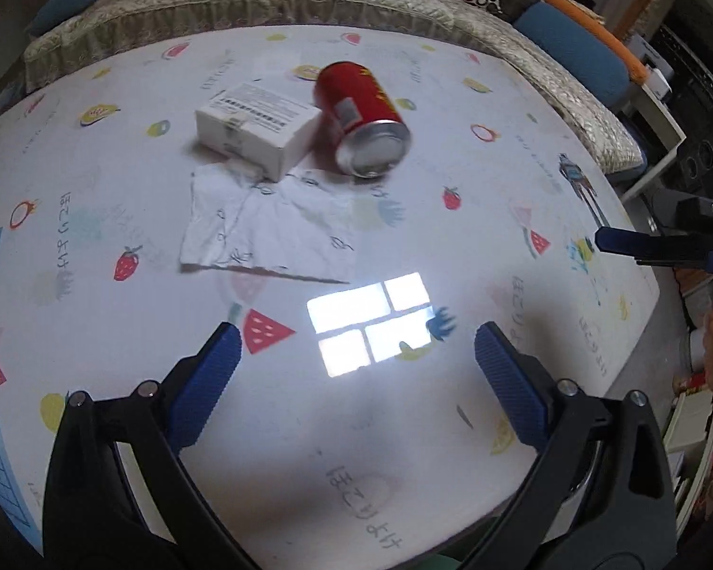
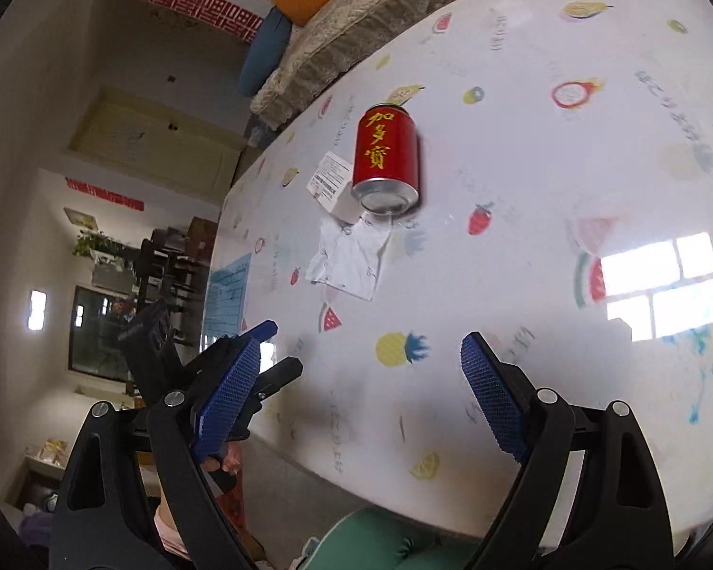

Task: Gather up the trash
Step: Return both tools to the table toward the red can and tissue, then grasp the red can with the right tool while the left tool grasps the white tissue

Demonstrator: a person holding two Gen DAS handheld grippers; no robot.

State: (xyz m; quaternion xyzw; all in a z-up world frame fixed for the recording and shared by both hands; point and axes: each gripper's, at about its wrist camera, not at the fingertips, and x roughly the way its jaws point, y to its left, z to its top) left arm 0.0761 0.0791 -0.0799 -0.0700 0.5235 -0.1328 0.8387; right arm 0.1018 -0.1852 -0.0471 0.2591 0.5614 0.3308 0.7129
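Both of my grippers hover over the table (image 1: 119, 180) with nothing between their fingers: the left gripper (image 1: 356, 370) has its jaws spread wide, and so does the right gripper (image 2: 361, 380). Farther off, a crumpled paper (image 1: 271, 228) lies flat on the fruit-print cloth. Touching its far edge, a red can (image 1: 361, 118) lies on its side, beside a white box (image 1: 256, 128).

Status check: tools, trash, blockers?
Left tool open, empty. Right tool open, empty. Red can on its side against white box, crumpled paper beside them, untouched. Path clear.
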